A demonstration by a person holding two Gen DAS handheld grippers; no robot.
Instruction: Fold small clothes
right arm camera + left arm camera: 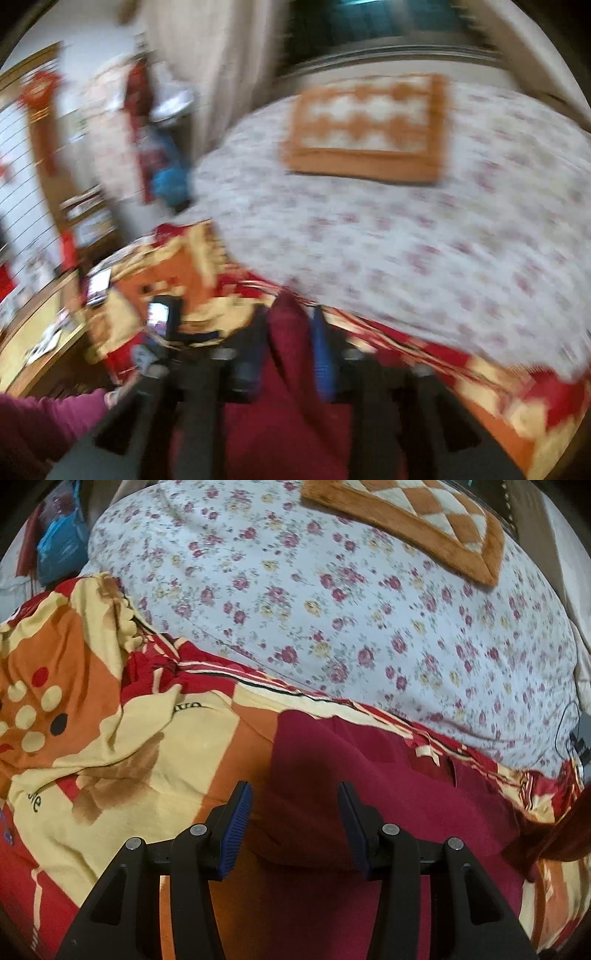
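A maroon garment (pixel 369 794) lies on the red, orange and cream patterned sheet (pixel 129 757). My left gripper (pixel 295 819) hovers over the garment's left part. Its blue pads (pixel 238 827) stand apart, with a fold of the cloth below them and nothing pinched. The right wrist view is badly blurred. There, my right gripper (pixel 286 350) has a bunched strip of the maroon garment (pixel 288 424) filling the gap between its fingers and sticking up past the tips. A dark red cloth edge (pixel 565 830) hangs at the far right of the left wrist view.
A white quilt with small flowers (pixel 351 609) covers the bed beyond the garment. An orange and white checked cushion (pixel 424 524) lies on it at the far side. A person's magenta sleeve (pixel 48 424) shows at lower left. Furniture and a phone (pixel 98 288) stand left of the bed.
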